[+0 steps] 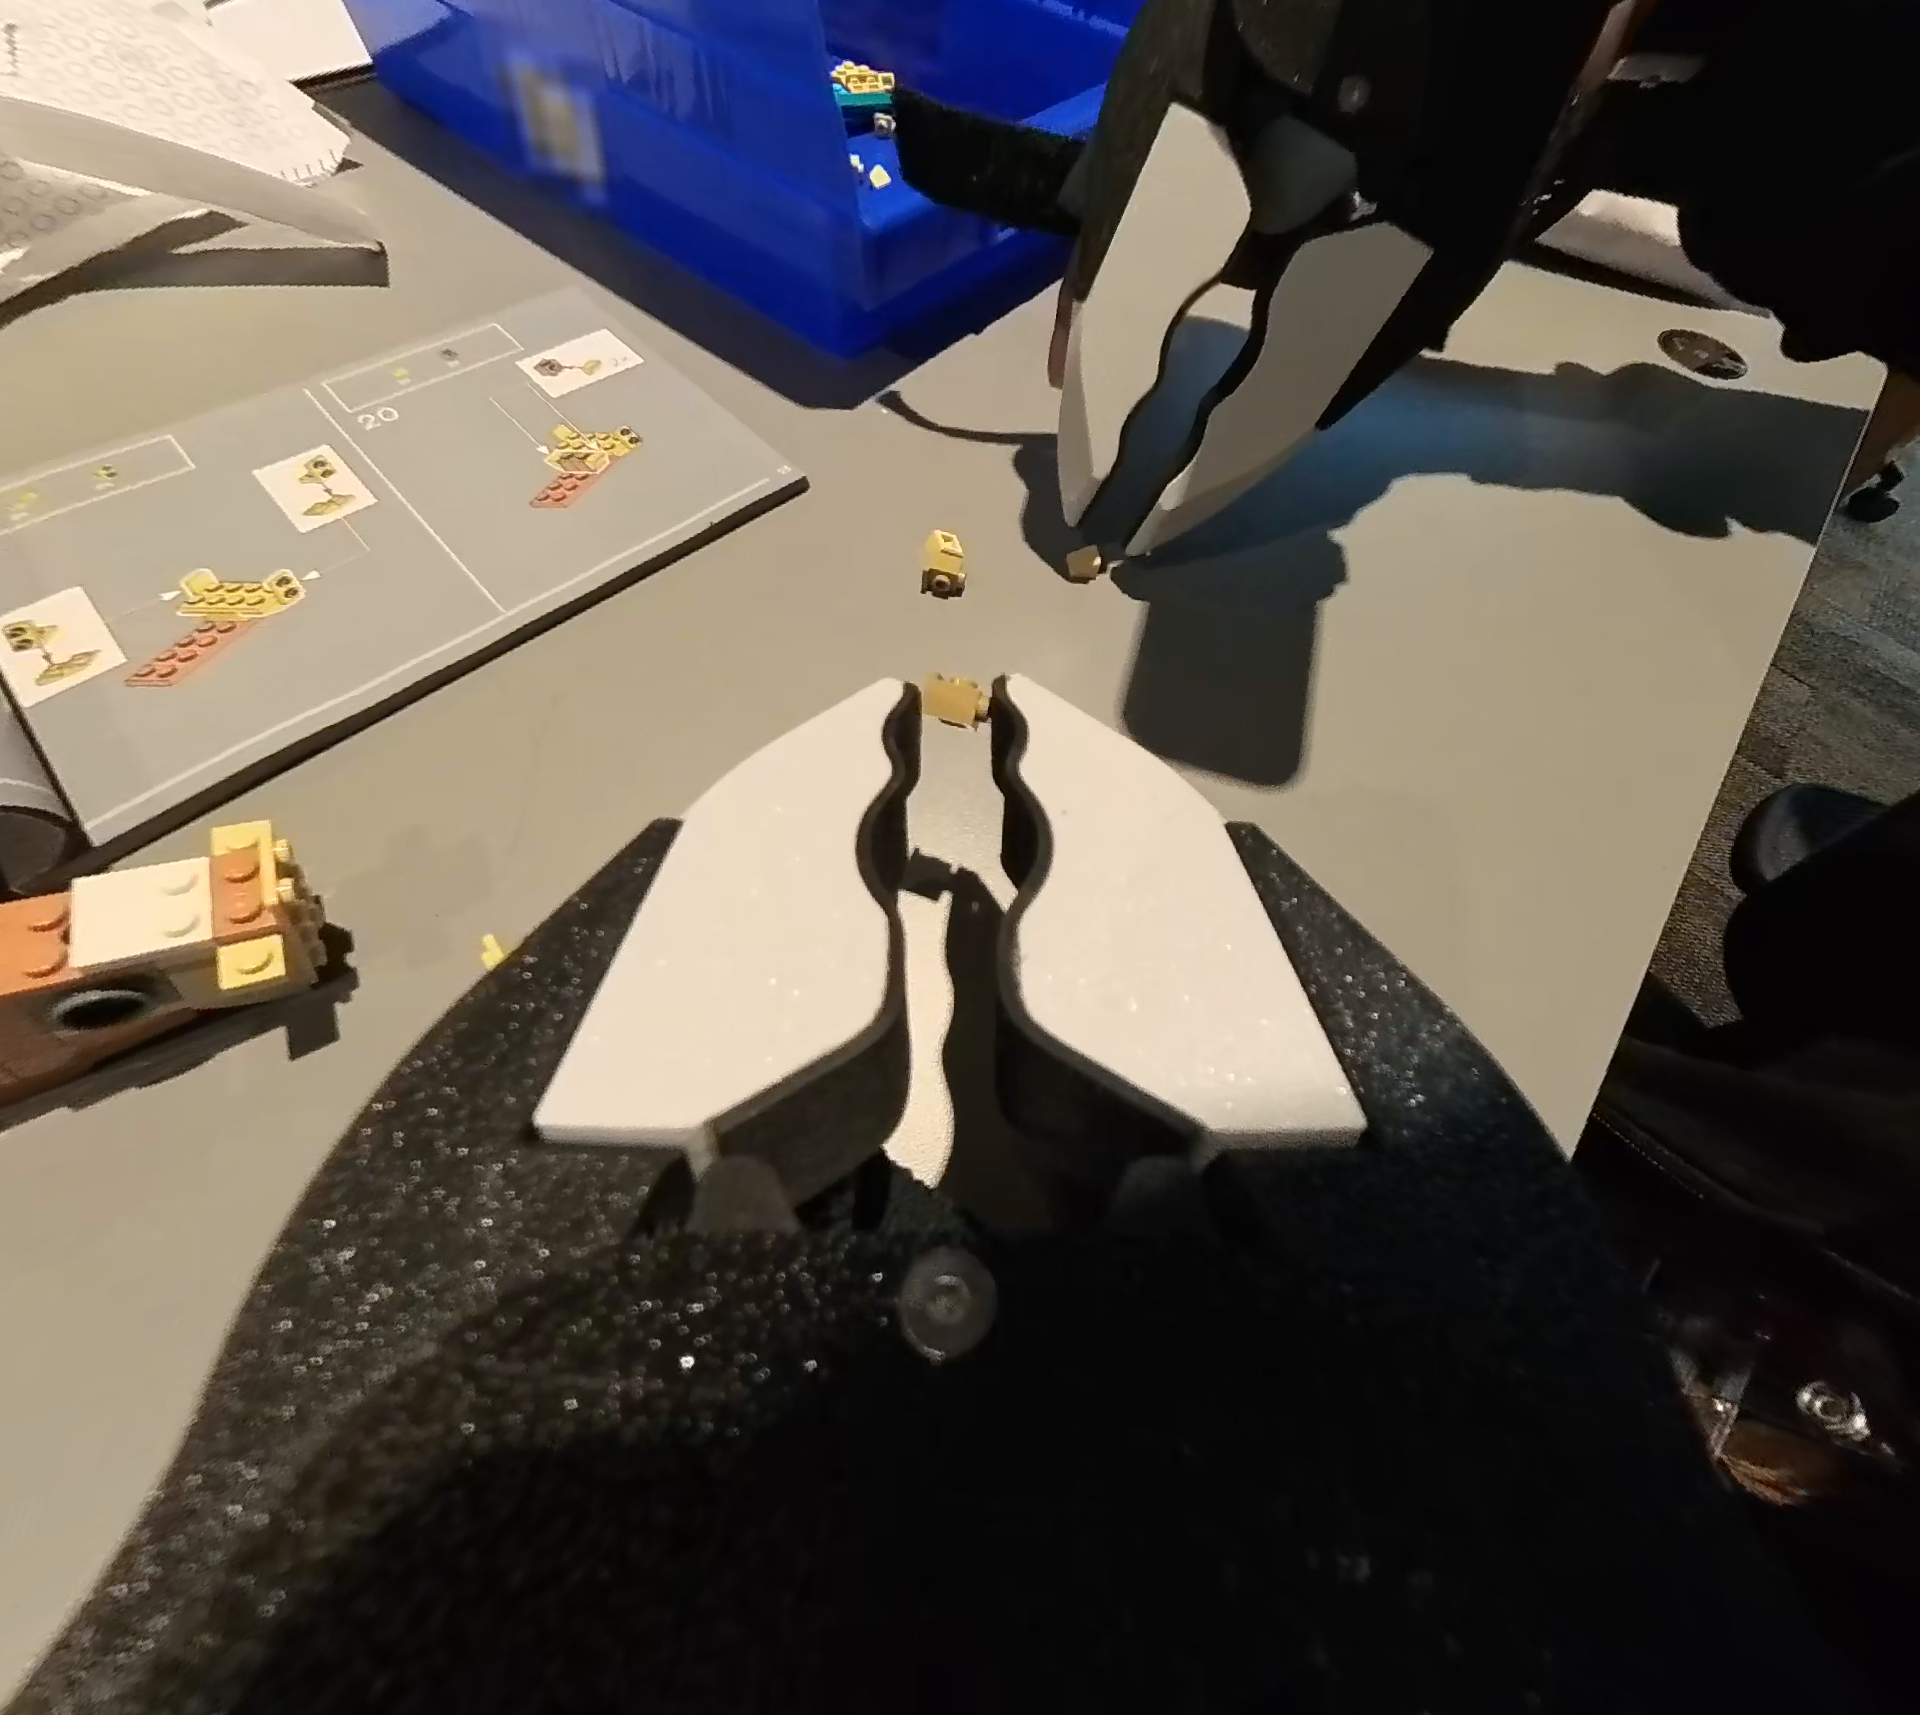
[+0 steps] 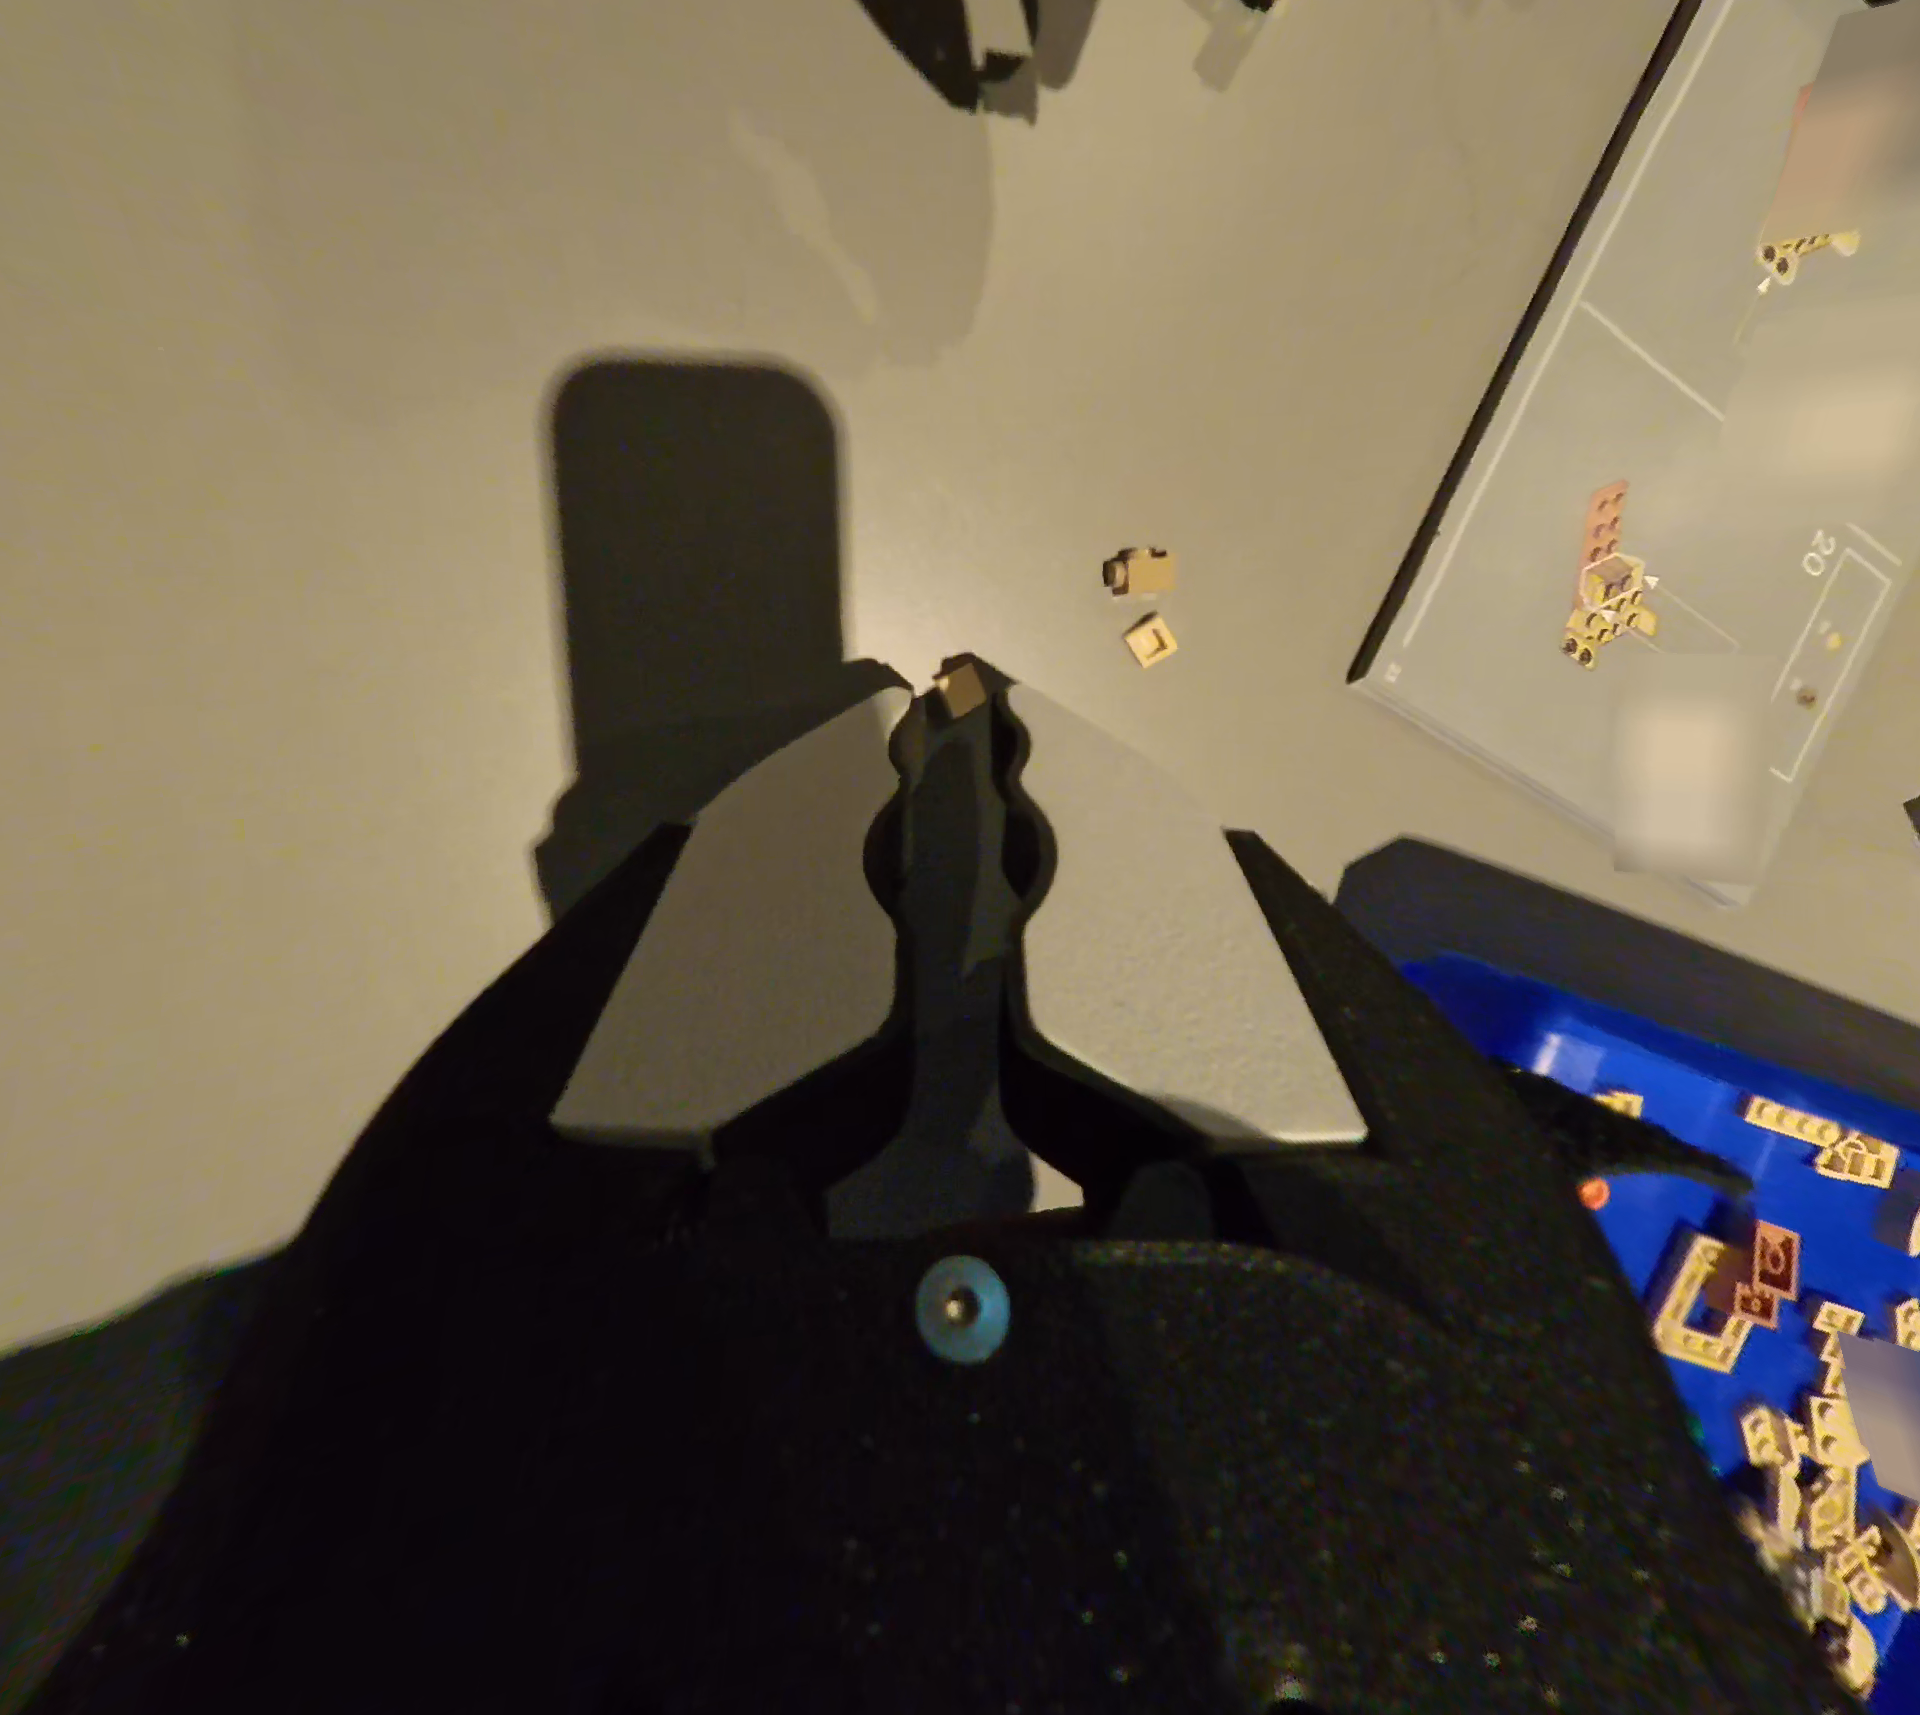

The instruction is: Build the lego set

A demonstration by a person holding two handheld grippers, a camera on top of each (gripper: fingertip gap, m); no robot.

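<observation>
Left gripper (image 1: 954, 697) pinches a small tan brick (image 1: 951, 701) at its fingertips. Right gripper (image 2: 961, 691), nearly closed, clamps another tan piece (image 2: 958, 691) above the grey table (image 1: 1455, 626). Two loose tan pieces (image 1: 943, 564) lie between them; instruction booklet (image 1: 364, 543) lies left.

My left claw (image 1: 954, 697) pinches a tiny tan brick with a side stud (image 1: 952, 701), stud pointing to three o'clock. My right claw (image 2: 961, 686) clamps a small tan cube piece (image 2: 958, 691) at its tips. Two loose tan pieces (image 1: 943, 566) lie together on the grey table at twelve o'clock. The brown, white and tan partial build (image 1: 177, 938) sits at nine o'clock.
</observation>
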